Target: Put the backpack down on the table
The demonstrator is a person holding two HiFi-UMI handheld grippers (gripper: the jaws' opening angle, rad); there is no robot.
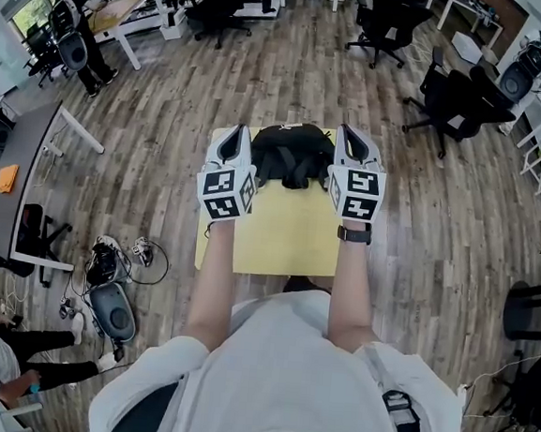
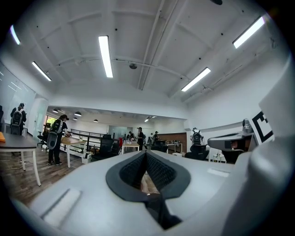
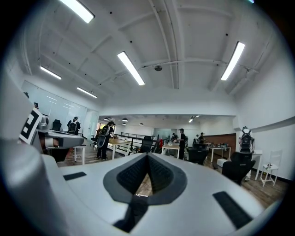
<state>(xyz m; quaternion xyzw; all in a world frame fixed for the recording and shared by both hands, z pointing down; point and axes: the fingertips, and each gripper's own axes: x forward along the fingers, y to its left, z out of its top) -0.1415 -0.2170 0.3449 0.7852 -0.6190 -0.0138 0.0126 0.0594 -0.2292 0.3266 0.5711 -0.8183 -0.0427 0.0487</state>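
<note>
Black fabric backpack [image 1: 293, 154] lies at the 12 o'clock end of the yellow square table [image 1: 287, 245], between your grippers. Your left gripper [image 1: 240, 142] and right gripper [image 1: 348, 142] are pressed together, empty. The putting-down step seems done, I think; next you only draw back.

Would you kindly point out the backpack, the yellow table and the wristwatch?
backpack [image 1: 292, 154], head view, middle of its black body.
yellow table [image 1: 287, 245], head view, bare top, nearer half.
wristwatch [image 1: 354, 233], head view, its black band.
</note>
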